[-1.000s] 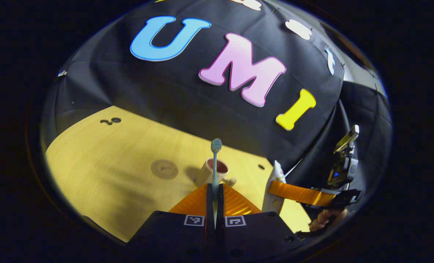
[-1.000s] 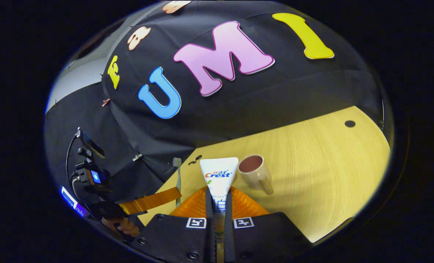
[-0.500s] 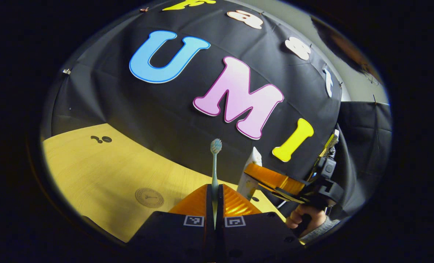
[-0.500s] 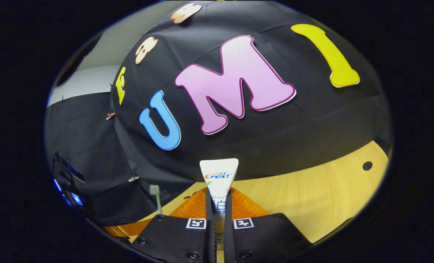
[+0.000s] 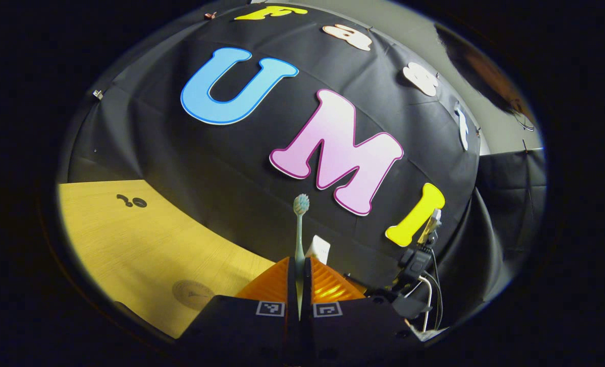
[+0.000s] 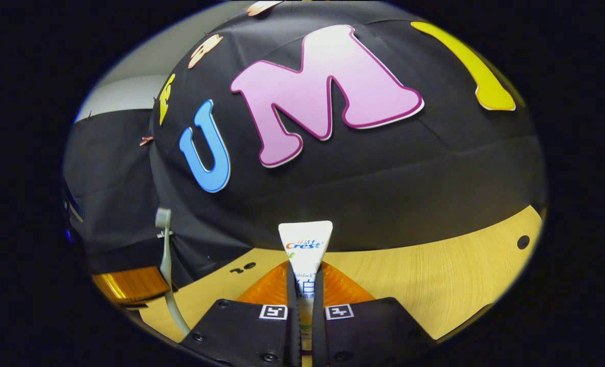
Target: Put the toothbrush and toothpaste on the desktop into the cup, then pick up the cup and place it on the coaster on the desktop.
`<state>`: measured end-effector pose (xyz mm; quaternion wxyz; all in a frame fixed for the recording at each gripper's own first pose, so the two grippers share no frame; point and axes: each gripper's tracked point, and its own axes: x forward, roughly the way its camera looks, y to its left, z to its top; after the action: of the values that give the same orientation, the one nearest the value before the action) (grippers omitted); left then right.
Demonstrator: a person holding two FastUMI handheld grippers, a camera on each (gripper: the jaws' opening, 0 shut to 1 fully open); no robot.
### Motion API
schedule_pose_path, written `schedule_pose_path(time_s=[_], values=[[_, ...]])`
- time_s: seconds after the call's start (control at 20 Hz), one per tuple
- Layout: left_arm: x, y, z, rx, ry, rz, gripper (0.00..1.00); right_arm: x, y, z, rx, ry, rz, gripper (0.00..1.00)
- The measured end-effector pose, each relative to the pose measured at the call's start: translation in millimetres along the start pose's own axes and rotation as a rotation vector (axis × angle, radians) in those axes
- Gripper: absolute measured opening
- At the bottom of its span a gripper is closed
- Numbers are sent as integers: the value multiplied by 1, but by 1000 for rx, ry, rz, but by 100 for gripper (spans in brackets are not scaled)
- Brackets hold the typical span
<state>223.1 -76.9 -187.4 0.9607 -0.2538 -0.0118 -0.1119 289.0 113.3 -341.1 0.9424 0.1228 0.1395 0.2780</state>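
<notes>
1. Toothbrush [image 5: 299, 232]: pinched upright between the left gripper [image 5: 299, 278] fingers, handle down in the slot, bristle head rising straight above the fingertips against the dark wall. Seen again from the right gripper view [image 6: 165, 260], off to the left of that gripper's fingers, standing tall and slightly bowed.
2. Toothpaste [image 6: 305, 250]: clamped between the right gripper [image 6: 305, 285] fingers, flat crimped end up, body running down into the gap. From the left gripper view, a white corner of the tube [image 5: 318, 248] just right of the toothbrush stem, peeking over the fingers.
3. Both items lifted and off the desktop [image 6: 435, 275], so pickup judged done for each; neither yet in the cup.
4. Cup: whereabouts impossible to tell from these views, both cameras tipped up toward the wall; probably below or close under the fingers, but only a guess.
5. Coaster [image 5: 192, 294]: flat on the desktop, low and to the left of the left gripper fingers, bare on top.
6. Left to do, as judged: lower toothbrush and toothpaste into the cup, release, then grip the cup and carry it to the coaster.
7. Progress: roughly the first part complete, with both insertions and the whole cup move outstanding.
8. Farther out: small dark holes [image 5: 133, 202] in the desktop far left of the fingers, and cabling [image 5: 424, 285] to the right.
</notes>
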Motion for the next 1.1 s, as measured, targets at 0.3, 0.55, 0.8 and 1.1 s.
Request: schedule_pose_path(time_s=[0.3, 0.55, 0.8, 1.1], values=[[42, 5, 0, 1, -71, 9, 6, 5, -10, -38, 2, 72, -33, 12], [58, 21, -28, -14, -47, 36, 6, 1, -3, -58, 14, 101, -15, 16], [60, 34, -52, -16, -26, 54, 6, -5, -4, -73, 64, 152, 0, 24], [63, 37, -52, -16, -38, 60, 6, -13, 2, -58, 306, 148, 13, 43]])
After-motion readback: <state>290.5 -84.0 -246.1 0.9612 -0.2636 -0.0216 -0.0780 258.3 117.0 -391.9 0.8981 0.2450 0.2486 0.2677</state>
